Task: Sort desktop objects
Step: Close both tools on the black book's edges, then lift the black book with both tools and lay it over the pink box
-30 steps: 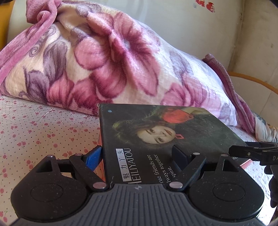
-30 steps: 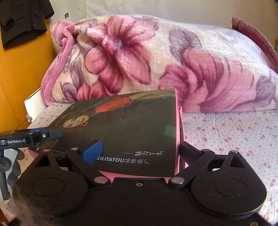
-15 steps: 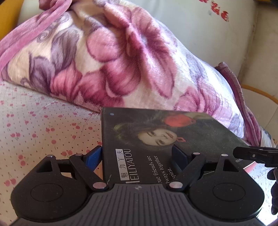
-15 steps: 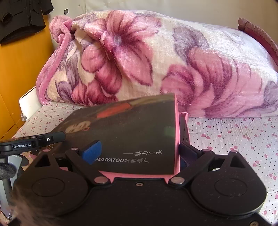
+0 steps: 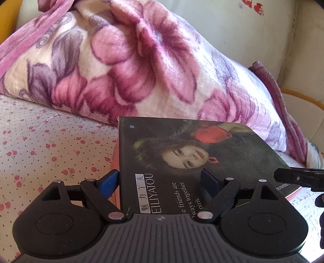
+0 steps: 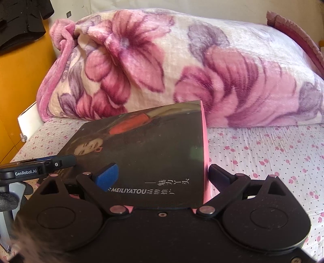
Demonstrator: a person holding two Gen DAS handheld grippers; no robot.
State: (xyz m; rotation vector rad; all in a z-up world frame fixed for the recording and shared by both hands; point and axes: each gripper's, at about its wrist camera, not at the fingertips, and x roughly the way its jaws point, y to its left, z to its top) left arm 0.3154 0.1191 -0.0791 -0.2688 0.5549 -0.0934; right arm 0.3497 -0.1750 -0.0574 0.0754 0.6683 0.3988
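A flat dark box (image 5: 202, 159) with a woman's portrait, "MEILIYATOU" lettering and pink sides is held level above the bed by both grippers. My left gripper (image 5: 160, 178) is shut on its left end, one blue pad under the edge and one on the lid. My right gripper (image 6: 162, 174) is shut on the opposite end of the box (image 6: 154, 153). The right gripper's body shows at the right edge of the left wrist view (image 5: 299, 178), and the left gripper's body shows at the left of the right wrist view (image 6: 38, 165).
A rolled pink and purple floral blanket (image 5: 131, 66) lies just beyond the box, also seen in the right wrist view (image 6: 182, 70). The bed sheet (image 5: 40, 141) is white with small red cherries. An orange wall (image 6: 18, 85) and a black garment (image 6: 20, 18) stand at left.
Both grippers have carried the box forward toward the floral blanket, which now looms larger. The grip on both ends is unchanged.
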